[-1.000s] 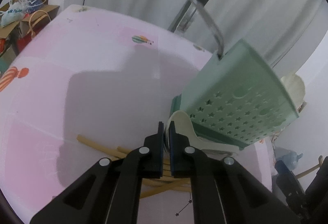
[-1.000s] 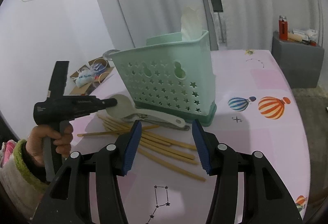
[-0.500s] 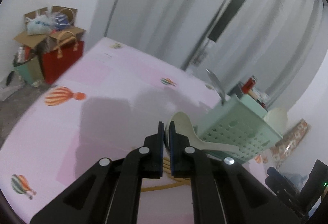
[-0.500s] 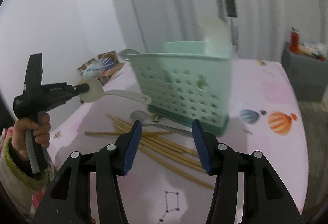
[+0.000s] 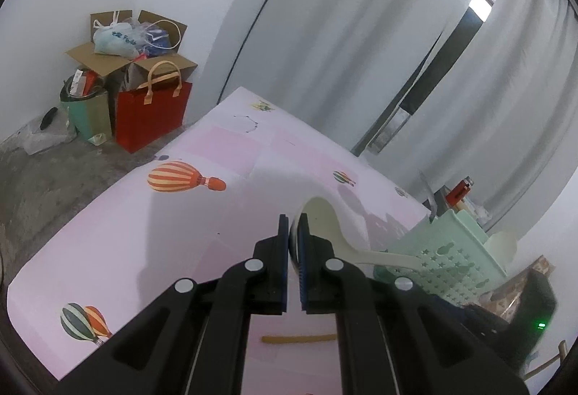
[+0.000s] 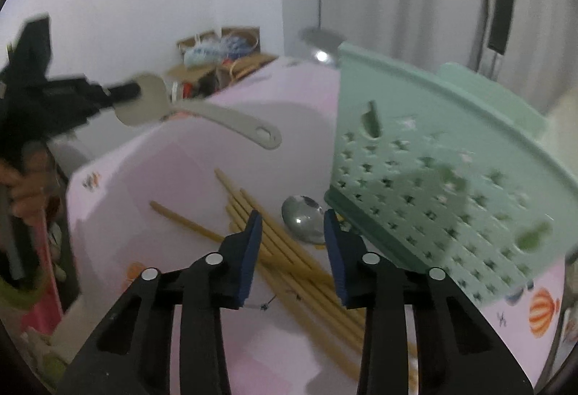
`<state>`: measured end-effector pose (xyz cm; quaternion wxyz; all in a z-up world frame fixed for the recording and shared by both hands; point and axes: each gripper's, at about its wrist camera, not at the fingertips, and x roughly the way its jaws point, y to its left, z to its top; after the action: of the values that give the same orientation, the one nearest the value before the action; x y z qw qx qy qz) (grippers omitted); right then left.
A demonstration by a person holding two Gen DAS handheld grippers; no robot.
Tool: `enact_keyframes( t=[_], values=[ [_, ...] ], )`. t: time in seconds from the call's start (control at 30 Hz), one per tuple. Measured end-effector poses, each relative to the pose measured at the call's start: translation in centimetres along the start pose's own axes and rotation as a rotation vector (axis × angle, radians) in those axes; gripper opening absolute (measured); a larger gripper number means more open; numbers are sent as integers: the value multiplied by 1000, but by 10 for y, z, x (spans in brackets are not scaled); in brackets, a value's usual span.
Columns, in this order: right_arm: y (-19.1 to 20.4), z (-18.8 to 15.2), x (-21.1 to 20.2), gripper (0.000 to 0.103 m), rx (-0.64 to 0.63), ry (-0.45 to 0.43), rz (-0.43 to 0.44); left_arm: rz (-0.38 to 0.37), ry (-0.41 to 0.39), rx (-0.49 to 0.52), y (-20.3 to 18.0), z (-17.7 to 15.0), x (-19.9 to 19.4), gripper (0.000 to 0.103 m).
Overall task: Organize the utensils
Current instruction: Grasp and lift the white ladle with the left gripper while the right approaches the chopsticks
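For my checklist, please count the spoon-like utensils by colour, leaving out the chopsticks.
White: 2, the held spoon in the left gripper and a white utensil in the caddy.
Silver: 2, the metal spoon on the table and a silver utensil at the caddy's far corner.
Total: 4

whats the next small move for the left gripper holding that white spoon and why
Probably swing the left gripper toward the green caddy and tip the white spoon handle-down over its open top: the spoon is clamped by its bowl, lifted clear of the table, handle pointing at the caddy.
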<state>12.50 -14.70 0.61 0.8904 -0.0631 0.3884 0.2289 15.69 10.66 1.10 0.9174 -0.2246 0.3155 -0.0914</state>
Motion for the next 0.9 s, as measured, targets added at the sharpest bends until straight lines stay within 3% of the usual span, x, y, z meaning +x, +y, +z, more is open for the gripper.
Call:
enact_keyframes(
  t=[0.23, 0.63, 0.9],
  values=[
    [14, 5, 43, 30, -114, 80, -38, -7, 13, -25, 9, -2, 4, 4],
    [25, 13, 75, 22, -239, 113, -145, -18, 38, -51, 19, -5, 15, 4],
    [35, 12, 84, 4, -323, 101, -248, -12, 33, -58, 24, -5, 13, 4]
  ],
)
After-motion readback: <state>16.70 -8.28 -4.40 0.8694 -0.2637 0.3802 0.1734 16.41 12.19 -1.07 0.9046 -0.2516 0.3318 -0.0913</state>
